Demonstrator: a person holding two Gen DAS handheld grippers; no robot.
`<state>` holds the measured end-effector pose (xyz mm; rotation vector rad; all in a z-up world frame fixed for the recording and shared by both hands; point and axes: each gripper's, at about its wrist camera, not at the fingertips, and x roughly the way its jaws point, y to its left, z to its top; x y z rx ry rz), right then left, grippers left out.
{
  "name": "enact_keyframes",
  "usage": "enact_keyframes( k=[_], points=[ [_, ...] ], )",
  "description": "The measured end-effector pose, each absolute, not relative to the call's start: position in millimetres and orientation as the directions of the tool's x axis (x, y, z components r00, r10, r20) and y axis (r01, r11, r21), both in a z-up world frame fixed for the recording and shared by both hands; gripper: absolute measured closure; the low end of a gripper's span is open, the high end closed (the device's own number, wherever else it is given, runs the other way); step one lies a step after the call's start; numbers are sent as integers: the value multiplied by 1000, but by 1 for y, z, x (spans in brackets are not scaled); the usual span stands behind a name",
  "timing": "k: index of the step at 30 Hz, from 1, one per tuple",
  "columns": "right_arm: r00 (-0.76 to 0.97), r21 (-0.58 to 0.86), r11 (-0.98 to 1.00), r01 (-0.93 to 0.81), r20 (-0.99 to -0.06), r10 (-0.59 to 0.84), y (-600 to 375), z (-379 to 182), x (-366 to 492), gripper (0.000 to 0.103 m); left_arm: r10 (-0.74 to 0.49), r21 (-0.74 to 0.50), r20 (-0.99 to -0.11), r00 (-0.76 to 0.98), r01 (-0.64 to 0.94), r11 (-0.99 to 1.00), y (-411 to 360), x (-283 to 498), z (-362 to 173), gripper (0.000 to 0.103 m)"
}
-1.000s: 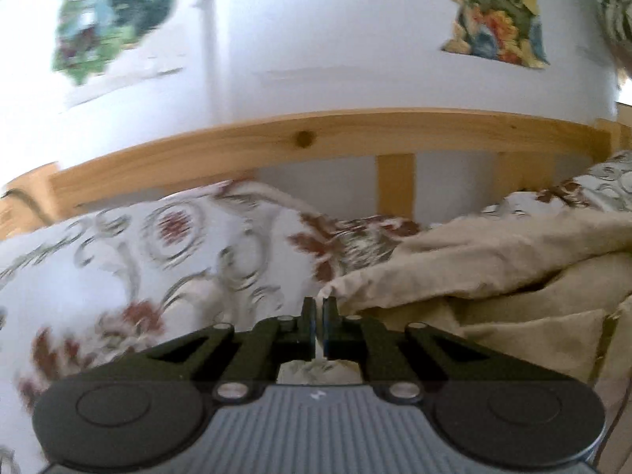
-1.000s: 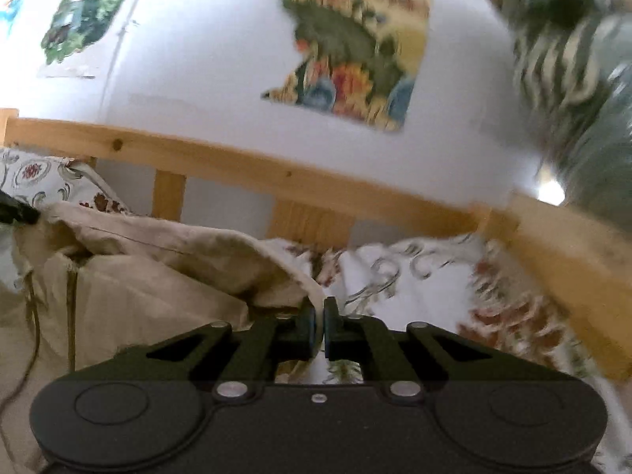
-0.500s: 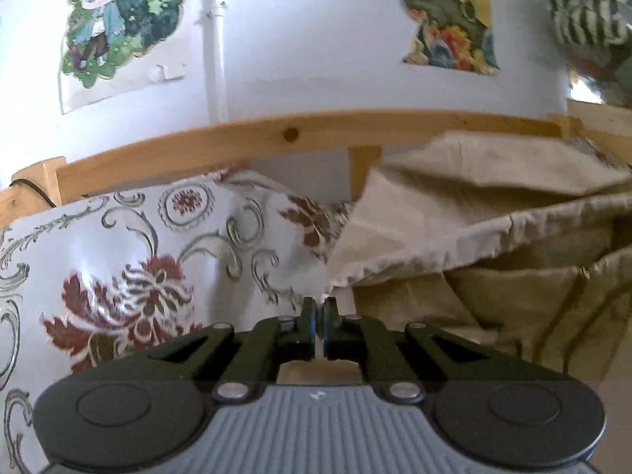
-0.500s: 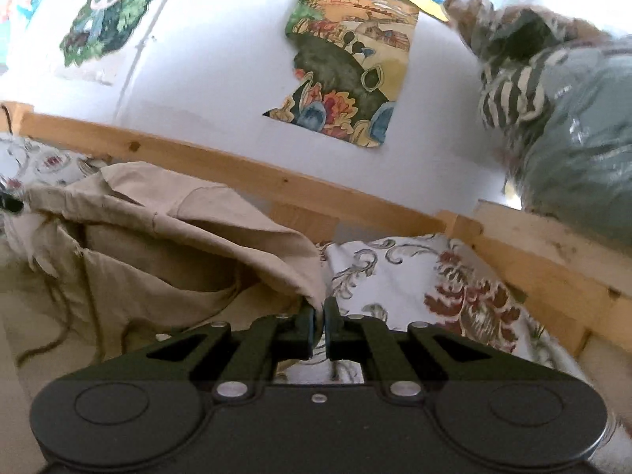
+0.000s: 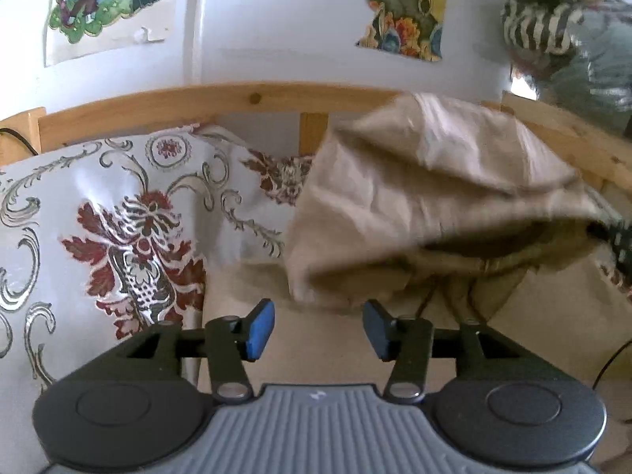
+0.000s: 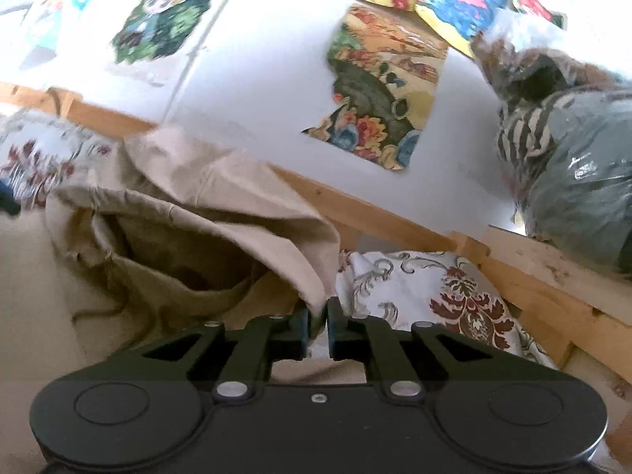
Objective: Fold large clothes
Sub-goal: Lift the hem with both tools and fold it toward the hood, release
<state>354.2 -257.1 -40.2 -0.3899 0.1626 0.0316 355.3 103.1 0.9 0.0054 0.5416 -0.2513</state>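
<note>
A large beige garment [image 5: 414,197] lies bunched on the bed, its upper layer lifted in a loose fold. My left gripper [image 5: 318,330] is open and empty, its blue-padded fingers just below the garment's free edge, apart from it. In the right wrist view the same garment [image 6: 205,205] hangs from my right gripper [image 6: 317,326], which is shut on a corner of the cloth and holds it raised above the bed.
A floral bedspread [image 5: 130,213] covers the bed. A wooden bed rail [image 5: 237,100] runs along the white wall with posters [image 6: 379,91]. Bagged clothes [image 6: 572,181] sit on the rail at right.
My left gripper has opened and let go of the garment edge, which now falls away from it. The right gripper stays shut on its corner and has lifted higher.
</note>
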Motion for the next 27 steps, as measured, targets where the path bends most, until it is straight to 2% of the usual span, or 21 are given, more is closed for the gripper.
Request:
enact_keyframes(
  k=[2, 3, 4, 6, 9, 15, 21, 25, 27],
  points=[
    [982, -385, 921, -67, -190, -8, -258, -47, 348, 94, -228, -67, -478, 848, 224, 972, 104, 358, 14, 39],
    [979, -380, 922, -69, -204, -11, -260, -48, 345, 90, -226, -60, -459, 860, 223, 973, 103, 361, 20, 37],
    [975, -374, 924, -72, -221, -13, -262, -49, 343, 77, -224, -46, -439, 870, 228, 973, 102, 362, 25, 34],
    [970, -370, 927, -62, -241, -32, -267, -50, 336, 62, -221, 12, -424, 878, 249, 968, 96, 364, 30, 33],
    [955, -349, 934, -80, -294, -28, -272, -52, 328, 46, -210, 96, -437, 874, 277, 956, 84, 357, 27, 33],
    [888, -274, 948, -160, -460, 17, -276, -54, 305, 23, -241, 67, -512, 824, 318, 946, 75, 333, 3, 33],
    [875, -194, 970, -149, -483, 38, -276, -53, 271, 18, -283, -34, -615, 735, 334, 942, 88, 310, -18, 32],
    [866, -224, 954, -199, -495, 64, -264, -64, 271, 18, -399, -248, -625, 671, 314, 916, 107, 313, -17, 19],
    [858, -245, 942, -229, -507, 77, -259, -70, 277, 18, -416, -305, -627, 658, 284, 909, 114, 319, -14, 18]
  ],
)
